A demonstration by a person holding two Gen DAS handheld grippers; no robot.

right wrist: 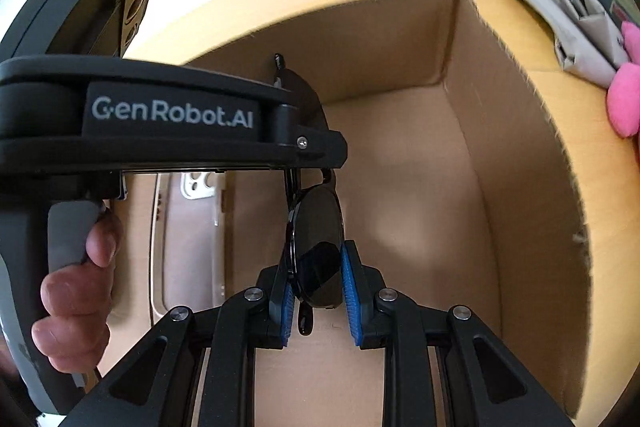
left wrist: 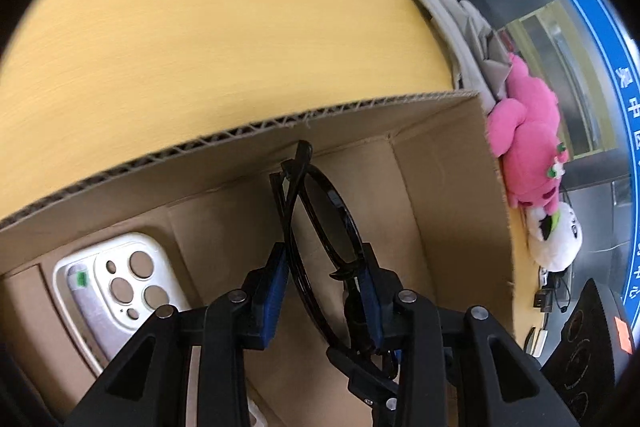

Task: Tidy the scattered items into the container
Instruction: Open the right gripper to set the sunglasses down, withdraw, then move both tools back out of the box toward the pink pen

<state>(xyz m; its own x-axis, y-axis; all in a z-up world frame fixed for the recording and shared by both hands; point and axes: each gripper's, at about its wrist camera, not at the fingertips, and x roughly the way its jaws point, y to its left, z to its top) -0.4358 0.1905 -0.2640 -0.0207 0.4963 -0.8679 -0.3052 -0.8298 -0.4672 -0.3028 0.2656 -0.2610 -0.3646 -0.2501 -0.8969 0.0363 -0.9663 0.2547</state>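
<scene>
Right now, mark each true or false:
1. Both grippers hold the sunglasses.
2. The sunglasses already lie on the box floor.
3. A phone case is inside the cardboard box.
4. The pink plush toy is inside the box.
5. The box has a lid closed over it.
1. True. The left gripper and right gripper each have jaws closed on the sunglasses.
2. False. They hang between the jaws above the floor of the cardboard box.
3. True. The white phone case lies on the box floor, at the left.
4. False. The pink plush toy lies on the table outside the box wall.
5. False. The box is open at the top.
</scene>
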